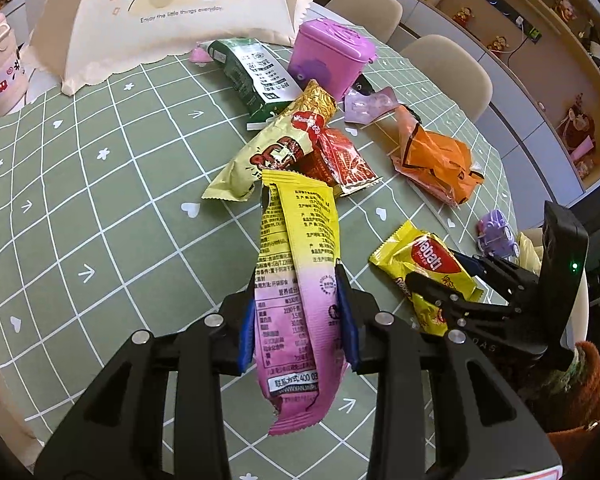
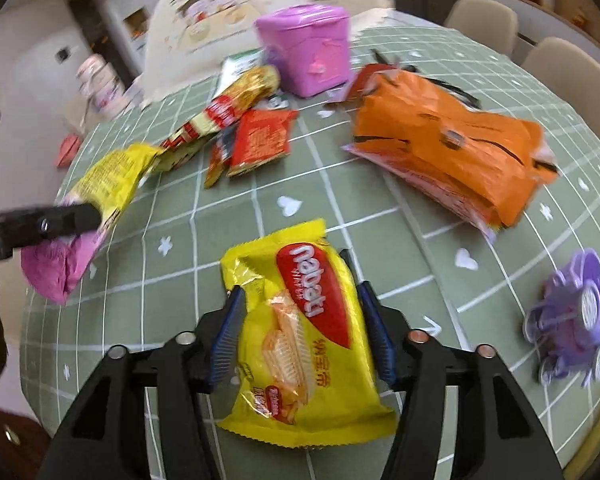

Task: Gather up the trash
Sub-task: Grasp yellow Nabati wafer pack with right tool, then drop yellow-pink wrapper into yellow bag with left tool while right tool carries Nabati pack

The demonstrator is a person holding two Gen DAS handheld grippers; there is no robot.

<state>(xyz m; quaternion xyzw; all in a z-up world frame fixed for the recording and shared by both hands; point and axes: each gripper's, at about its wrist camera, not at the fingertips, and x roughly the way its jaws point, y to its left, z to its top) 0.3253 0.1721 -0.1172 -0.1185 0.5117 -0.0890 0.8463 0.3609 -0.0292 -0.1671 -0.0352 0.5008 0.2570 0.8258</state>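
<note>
Both tongs grip a wrapper, presumably for binning: the left tongs (image 1: 296,312) pinch the yellow-pink wrapper (image 1: 300,280), the right tongs (image 2: 300,320) the yellow wafer packet (image 2: 300,336). The pink bin (image 2: 306,48), lid closed, sits well ahead of them on the worktop (image 2: 380,216).

"Enjoy the little things everyday." on cream food cover (image 1: 180,16). "nabati" on yellow wafer pack (image 2: 300,320), upside down. "400 03…" and "100" partly legible on yellow-pink wrapper (image 1: 300,280); rest is small Chinese print.
</note>
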